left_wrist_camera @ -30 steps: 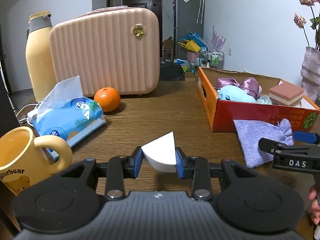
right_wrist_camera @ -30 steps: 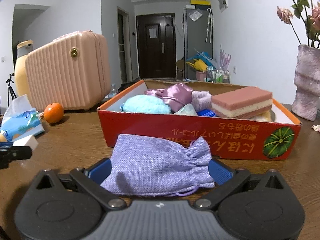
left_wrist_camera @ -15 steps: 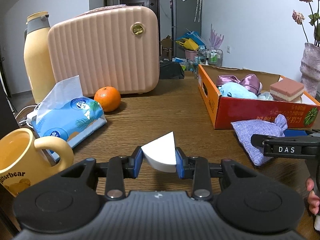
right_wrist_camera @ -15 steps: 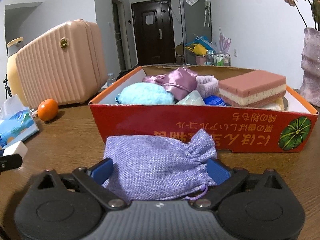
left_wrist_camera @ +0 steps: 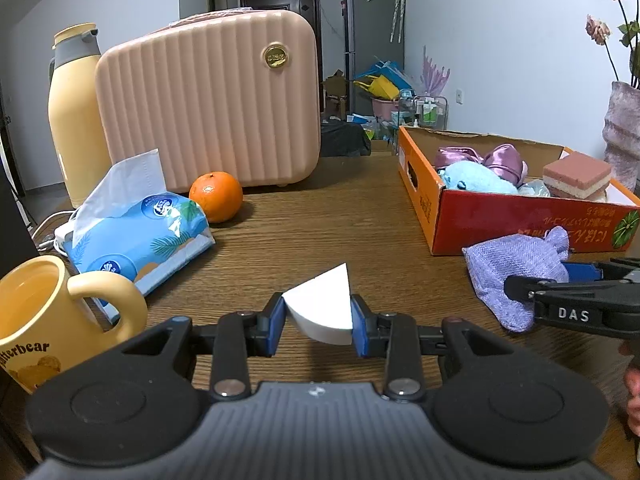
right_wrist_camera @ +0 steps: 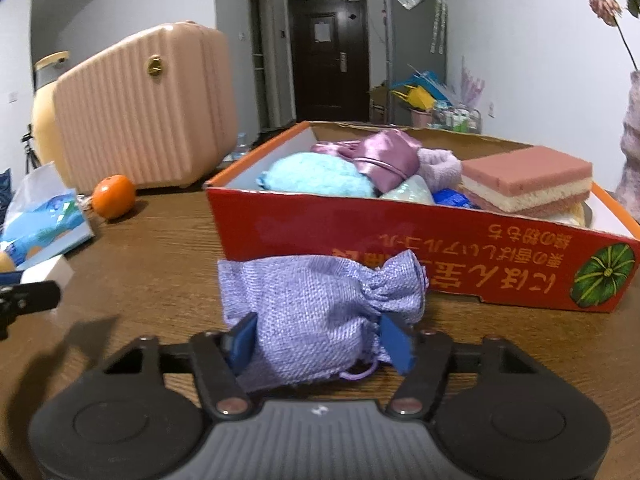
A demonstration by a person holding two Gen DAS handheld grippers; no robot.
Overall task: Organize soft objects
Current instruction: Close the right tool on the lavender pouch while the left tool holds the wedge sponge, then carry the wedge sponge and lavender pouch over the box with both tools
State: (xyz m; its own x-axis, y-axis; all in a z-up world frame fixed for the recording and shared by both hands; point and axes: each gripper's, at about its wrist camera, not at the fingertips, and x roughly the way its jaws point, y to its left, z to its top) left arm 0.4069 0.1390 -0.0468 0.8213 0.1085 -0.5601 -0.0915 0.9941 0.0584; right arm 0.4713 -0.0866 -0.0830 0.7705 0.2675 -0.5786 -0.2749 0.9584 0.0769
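- The left gripper (left_wrist_camera: 318, 317) pinches a white wedge-shaped sponge (left_wrist_camera: 322, 305) between its blue pads, holding it just above the wooden table (left_wrist_camera: 320, 224).
- The right gripper (right_wrist_camera: 320, 340) is closing its jaws around a lilac drawstring pouch (right_wrist_camera: 316, 312); both blue pads touch the fabric, the left one pressing into its side.
- The pouch lies on the table, its gathered neck pointing right, just in front of the near wall of the orange cardboard box (right_wrist_camera: 420, 252).
- Inside the box sit soft items: a light blue plush (right_wrist_camera: 316, 176), a purple satin bundle (right_wrist_camera: 380, 156) and a pink-and-cream layered sponge (right_wrist_camera: 528, 178) at the right end.
- From the left wrist view, the right gripper's black finger reaches across the pouch at the right edge, with a person's fingertips (left_wrist_camera: 633, 396) showing below it.
- Farther left on the table: a yellow mug (left_wrist_camera: 48, 320) nearest, a blue tissue pack (left_wrist_camera: 140, 232), an orange (left_wrist_camera: 216, 196), then a pink ribbed case (left_wrist_camera: 212, 100) and a yellow flask (left_wrist_camera: 76, 112) at the far side.
- A mauve vase (left_wrist_camera: 622, 136) with dried flowers stands at the far right.
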